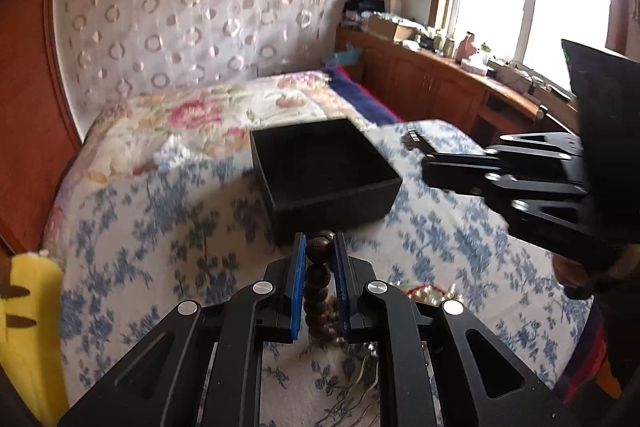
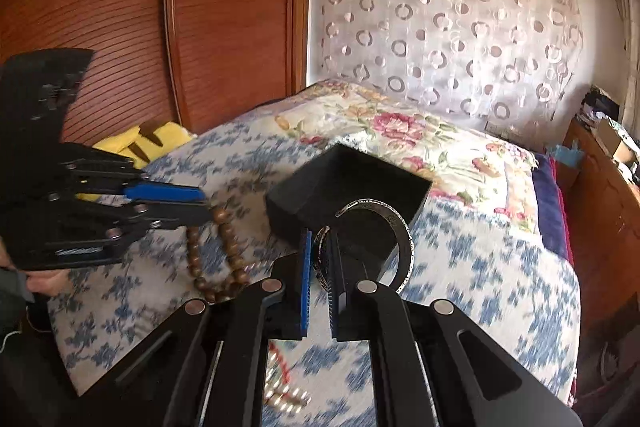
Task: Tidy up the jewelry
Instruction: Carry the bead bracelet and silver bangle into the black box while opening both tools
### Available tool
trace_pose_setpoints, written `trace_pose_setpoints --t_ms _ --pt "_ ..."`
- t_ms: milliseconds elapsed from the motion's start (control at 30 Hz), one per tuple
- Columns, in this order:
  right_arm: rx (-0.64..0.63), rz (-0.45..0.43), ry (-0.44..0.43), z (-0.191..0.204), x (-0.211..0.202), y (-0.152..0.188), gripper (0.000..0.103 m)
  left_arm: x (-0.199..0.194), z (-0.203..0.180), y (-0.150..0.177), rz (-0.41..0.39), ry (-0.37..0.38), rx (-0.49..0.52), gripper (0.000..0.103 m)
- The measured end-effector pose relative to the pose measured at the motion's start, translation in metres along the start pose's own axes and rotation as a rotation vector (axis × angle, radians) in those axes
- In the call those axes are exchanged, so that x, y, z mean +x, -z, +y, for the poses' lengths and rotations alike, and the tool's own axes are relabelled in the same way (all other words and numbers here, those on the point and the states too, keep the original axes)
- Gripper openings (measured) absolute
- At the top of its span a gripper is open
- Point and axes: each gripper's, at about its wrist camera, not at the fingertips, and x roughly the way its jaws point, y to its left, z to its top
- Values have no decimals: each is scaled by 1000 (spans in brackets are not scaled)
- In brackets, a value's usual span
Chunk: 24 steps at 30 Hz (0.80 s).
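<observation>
An open black box (image 1: pixel 324 167) sits on the bed; it also shows in the right wrist view (image 2: pixel 352 179). My left gripper (image 1: pixel 320 251) is shut on a brown wooden bead bracelet (image 1: pixel 318 275), just short of the box's near wall. In the right wrist view that gripper (image 2: pixel 200 205) holds the bead loop (image 2: pixel 216 259) hanging left of the box. My right gripper (image 2: pixel 320 247) is shut on a dark silver-edged bangle (image 2: pixel 396 235), close to the box's near corner. In the left wrist view the right gripper (image 1: pixel 416 143) is beside the box's right edge.
The bed has a blue floral sheet (image 1: pixel 440 235) and a flowered quilt (image 2: pixel 420 131). More jewelry lies on the sheet under the grippers: shiny beads (image 2: pixel 286 393) and pieces (image 1: pixel 424 293). A yellow cloth (image 2: pixel 156 139) lies by the wooden wardrobe (image 2: pixel 120 7). A cluttered wooden cabinet (image 1: pixel 440 83) stands under the window.
</observation>
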Motion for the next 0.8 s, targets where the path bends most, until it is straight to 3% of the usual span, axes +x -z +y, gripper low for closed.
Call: trace_pose_setpoints --t_ms 233,600,800 --pt "-16 -3 -20 -17 23 -17 8 -8 6 -33 -60 -21 8 12" --pt "11 44 -82 -34 69 -26 9 5 22 -70 -90 -55 8 12" --pt "18 75 -80 -38 84 -22 14 18 25 -85 -89 -59 18 12"
